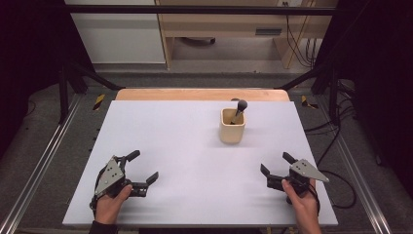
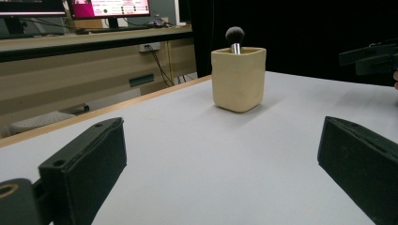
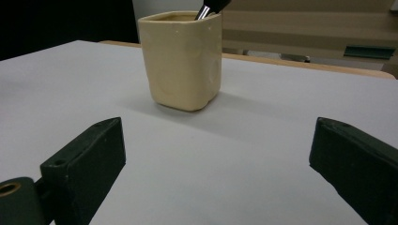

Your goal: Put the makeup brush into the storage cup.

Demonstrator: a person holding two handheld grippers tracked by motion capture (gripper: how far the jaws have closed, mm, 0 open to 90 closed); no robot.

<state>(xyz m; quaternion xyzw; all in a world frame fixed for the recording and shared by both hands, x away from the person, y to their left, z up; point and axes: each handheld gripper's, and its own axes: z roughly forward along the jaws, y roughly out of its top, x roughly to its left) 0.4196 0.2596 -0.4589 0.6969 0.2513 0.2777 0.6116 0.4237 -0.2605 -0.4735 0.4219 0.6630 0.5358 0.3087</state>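
Tongs, two, both standing wide apart and holding nothing: I am keeping the left gripper [image 1: 141,167] and the right gripper [image 1: 275,164] low over the table [image 1: 185,146], each on the near side of the cup and well apart from it, one to either flank.

Item 1, table: white board, lying bare around the cup.

Item 2, cup [image 1: 232,126]: cream, squarish, standing upright toward the far right of the board; I am seeing it straight ahead between the jaws in the right gripper view [image 3: 182,61] and farther off in the left gripper view [image 2: 238,77].

Item 3, brush [image 1: 240,110]: dark bristle head on a metal ferrule, sticking up out of the cup and leaning on its rim.

Step in hand, as I am judging it: the start, both tools waiting, nothing gripped yet.

Next move, as I am reckoning: the right gripper, being nearer, is needing to travel forward and rise above the cup rim, then close on the ferrule without tipping the cup.
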